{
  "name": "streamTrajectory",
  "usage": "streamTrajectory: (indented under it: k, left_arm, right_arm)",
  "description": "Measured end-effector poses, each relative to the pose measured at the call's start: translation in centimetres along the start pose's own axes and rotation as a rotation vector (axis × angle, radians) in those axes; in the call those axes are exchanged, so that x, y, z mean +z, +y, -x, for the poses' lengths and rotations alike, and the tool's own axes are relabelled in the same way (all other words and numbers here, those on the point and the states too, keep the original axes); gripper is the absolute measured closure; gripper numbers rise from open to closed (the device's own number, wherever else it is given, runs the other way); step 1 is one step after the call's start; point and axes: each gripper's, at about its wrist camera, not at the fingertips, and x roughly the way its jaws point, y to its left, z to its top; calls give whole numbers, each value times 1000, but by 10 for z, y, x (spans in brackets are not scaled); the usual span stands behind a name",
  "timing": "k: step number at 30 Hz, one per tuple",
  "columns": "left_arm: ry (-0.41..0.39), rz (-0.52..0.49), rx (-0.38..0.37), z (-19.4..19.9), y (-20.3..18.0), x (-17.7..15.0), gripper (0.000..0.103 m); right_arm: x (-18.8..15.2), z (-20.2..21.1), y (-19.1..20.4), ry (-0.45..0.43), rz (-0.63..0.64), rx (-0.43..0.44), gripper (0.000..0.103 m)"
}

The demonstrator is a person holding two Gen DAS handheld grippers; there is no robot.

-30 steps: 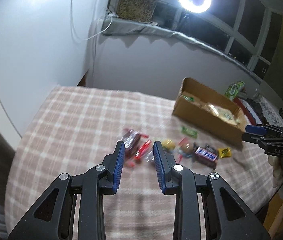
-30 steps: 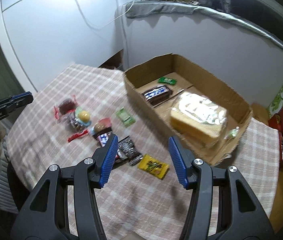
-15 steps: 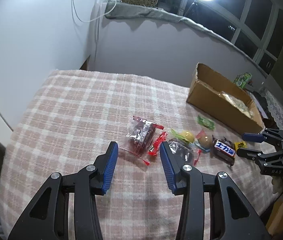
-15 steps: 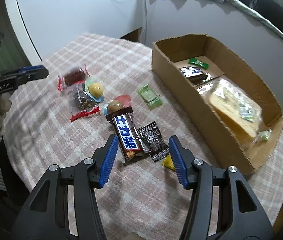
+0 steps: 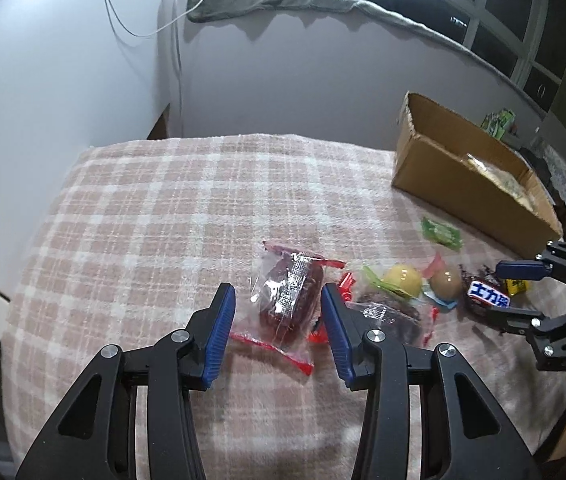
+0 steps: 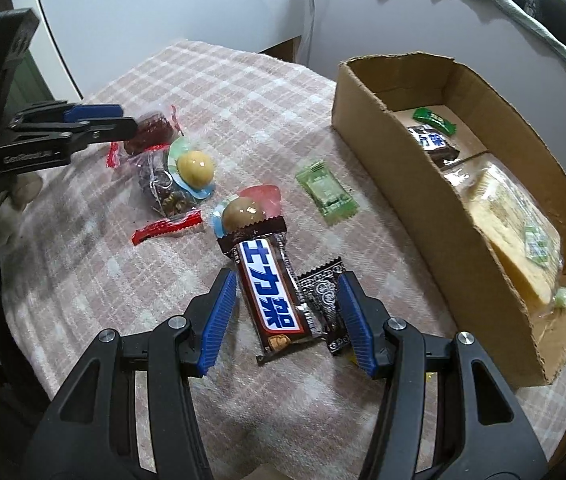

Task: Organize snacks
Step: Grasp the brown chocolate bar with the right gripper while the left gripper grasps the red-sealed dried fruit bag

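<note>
left gripper (image 5: 277,320): fingers spread around red snack bag (image 5: 289,300), mid table (image 5: 163,208) | right gripper (image 6: 289,316): fingers spread over chocolate bar (image 6: 273,292) beside box (image 6: 443,248) | risk: right fingers may also grab dark wrapper (image 6: 325,292) touching it; slippery bag may slide out

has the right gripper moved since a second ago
Yes. The right gripper has come down and away from the cardboard box, toward the loose snacks; its open jaws now flank the brown chocolate bar on the checked cloth.

Bare checked cloth (image 5: 171,216) left; cardboard box (image 6: 415,184) walls the right.
</note>
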Motion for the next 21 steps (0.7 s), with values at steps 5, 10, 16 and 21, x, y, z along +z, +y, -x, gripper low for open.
streamTrajectory:
  k: [5,10,16,21]
  left_arm:
    - [14,-3,-5,-9,-1,1,60]
    - [12,-17,-2,-11,-4,-1,60]
    - [15,0,-13,-15,-4,-8,66]
    - [5,15,-16,-14,-5,-8,70]
  right_arm:
    - [0,-6,5,19,19,7,48]
    - [0,-10,9,18,29,5,50]
    - [-4,-13,16,36,57,-18,69]
    - [-6,-11,14,34,37,-17,73]
